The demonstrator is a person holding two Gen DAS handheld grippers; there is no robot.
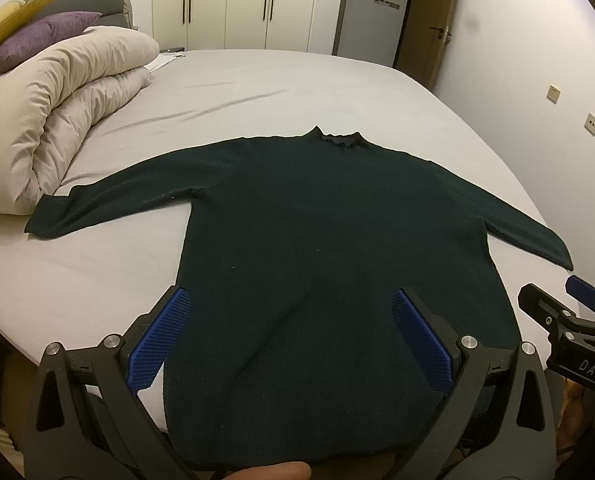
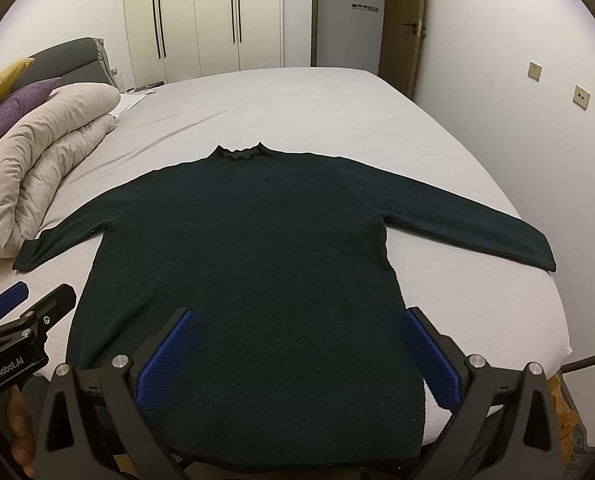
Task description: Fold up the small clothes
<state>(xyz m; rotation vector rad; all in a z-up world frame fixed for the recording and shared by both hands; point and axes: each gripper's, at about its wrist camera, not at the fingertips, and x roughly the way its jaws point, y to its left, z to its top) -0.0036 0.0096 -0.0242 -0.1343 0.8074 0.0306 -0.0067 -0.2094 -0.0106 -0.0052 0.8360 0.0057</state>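
Observation:
A dark green long-sleeved sweater point(image 1: 329, 240) lies flat on the grey bed sheet point(image 1: 257, 88), collar away from me, both sleeves spread out sideways. It also shows in the right wrist view point(image 2: 249, 264). My left gripper point(image 1: 291, 304) is open and empty, hovering over the sweater's hem, blue pads wide apart. My right gripper point(image 2: 297, 324) is open and empty over the hem's right part. The right gripper shows at the left wrist view's right edge point(image 1: 565, 312); the left gripper shows at the right wrist view's left edge point(image 2: 21, 304).
A rolled beige duvet point(image 1: 65, 116) lies at the left beside the sweater's left cuff, with purple point(image 1: 37, 40) and yellow pillows behind. White wardrobes point(image 2: 201, 12) and a door stand at the far wall. The bed's right edge point(image 2: 553, 280) runs near the right cuff.

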